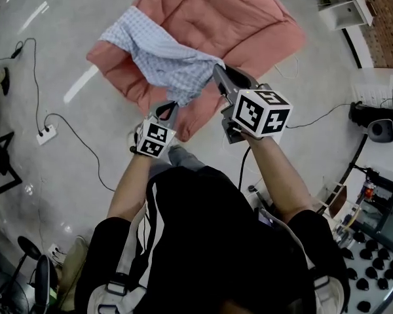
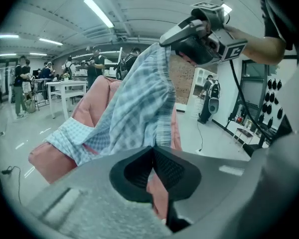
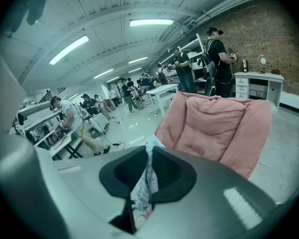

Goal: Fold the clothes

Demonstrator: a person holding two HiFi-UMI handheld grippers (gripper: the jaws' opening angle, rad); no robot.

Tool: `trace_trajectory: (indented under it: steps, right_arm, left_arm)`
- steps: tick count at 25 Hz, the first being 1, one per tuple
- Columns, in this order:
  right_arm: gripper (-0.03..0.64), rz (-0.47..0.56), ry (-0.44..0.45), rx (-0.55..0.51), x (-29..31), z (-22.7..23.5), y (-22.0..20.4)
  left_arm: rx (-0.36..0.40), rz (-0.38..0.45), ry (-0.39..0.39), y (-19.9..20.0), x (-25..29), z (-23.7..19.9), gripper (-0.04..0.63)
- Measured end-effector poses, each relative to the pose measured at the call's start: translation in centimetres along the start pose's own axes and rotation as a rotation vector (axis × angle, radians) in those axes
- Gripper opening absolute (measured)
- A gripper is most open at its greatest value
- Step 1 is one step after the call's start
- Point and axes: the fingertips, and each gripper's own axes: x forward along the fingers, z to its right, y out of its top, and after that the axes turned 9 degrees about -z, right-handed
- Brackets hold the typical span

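Head view: 2 hand-held grippers [image 1: 169,107] [image 1: 217,69] pinch checked garment's [image 1: 164,57] edge.

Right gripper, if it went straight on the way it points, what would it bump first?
Apart from the checked shirt pinched in its jaws, the right gripper would probably meet the pink cushion just ahead, though the depth is hard to judge.
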Motion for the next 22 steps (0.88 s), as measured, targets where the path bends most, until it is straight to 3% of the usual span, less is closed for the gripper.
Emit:
trace_trajectory:
  steps: [5,10,16,22]
  right_arm:
    - [0.043,0.001,0.03,0.092,0.7,3.0,-1.5]
    - [0.043,-0.031,0.066,0.104,0.8,6.3,-3.2]
    - [0.043,-0.092,0.098,0.105,1.3,7.8,-6.1]
    - [0.043,-0.108,0.155,0.072,0.1,6.6,-10.2]
  left_arm:
    - [0.061,-0.099,-0.034,-1.4,-3.6,0.2,0.008]
    - [0.087,-0.168,-0.041,-0.8,-6.5,1.9,0.009]
    - [0.078,-0.189,-0.002,-0.1,-10.6,3.6,0.009]
    - [0.089,-0.199,0.049,-2.5,-13.2,7.5,0.009]
